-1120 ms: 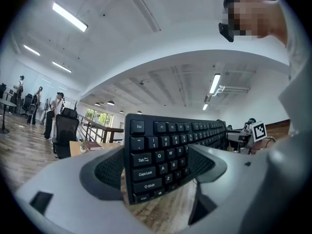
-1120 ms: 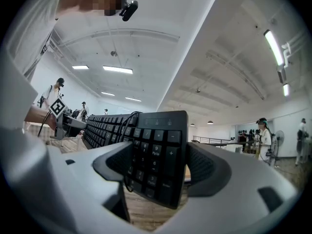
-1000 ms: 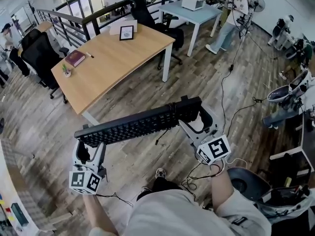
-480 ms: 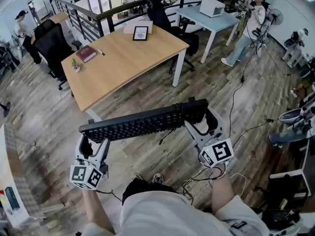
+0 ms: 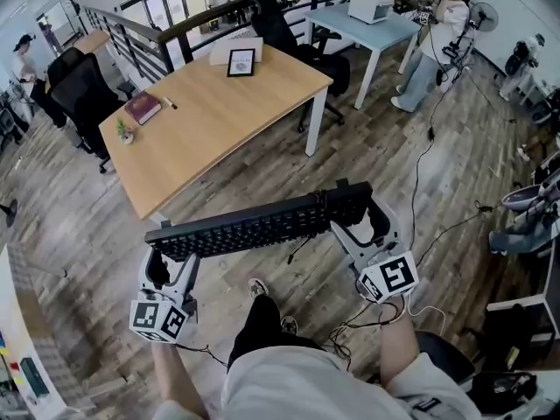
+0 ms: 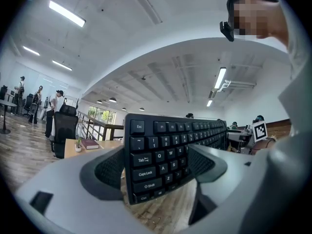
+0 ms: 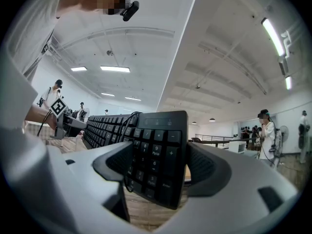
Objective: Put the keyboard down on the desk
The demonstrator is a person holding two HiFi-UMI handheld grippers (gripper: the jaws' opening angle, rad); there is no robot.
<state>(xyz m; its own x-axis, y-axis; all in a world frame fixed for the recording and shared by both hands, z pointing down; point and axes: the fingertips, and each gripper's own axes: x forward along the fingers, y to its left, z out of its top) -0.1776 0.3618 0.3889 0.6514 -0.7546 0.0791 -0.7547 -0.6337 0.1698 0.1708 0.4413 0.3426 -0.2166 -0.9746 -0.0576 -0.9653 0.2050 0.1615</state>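
I am holding the black keyboard (image 5: 262, 224) in the air between my two grippers, above the wooden floor (image 5: 376, 147) and well apart from the light wooden desk (image 5: 219, 116). The keyboard is running from one gripper to the other.

My left gripper (image 5: 164, 265) is clamping the end with the Esc, Tab and Caps Lock keys. In the left gripper view its jaws are pressing against that end, one on each side. My right gripper (image 5: 359, 224) is pinching the number-pad end in the same way, with both jaws closed against the board. The keyboard's thin black cable (image 5: 296, 248) is dangling under it near the right gripper.

I am standing over the floor, and my shoe (image 5: 255, 287) is showing beneath the keyboard. On the desk a dark red book (image 5: 143, 108), a small potted plant (image 5: 123, 130) and a framed picture (image 5: 241, 62) are sitting well apart from each other. A black office chair (image 5: 77, 94) is standing at the desk's left side. Beyond the desk a pale blue table (image 5: 372, 26) is carrying a white box (image 5: 371, 5), and a person (image 5: 433, 42) is standing just beside it.
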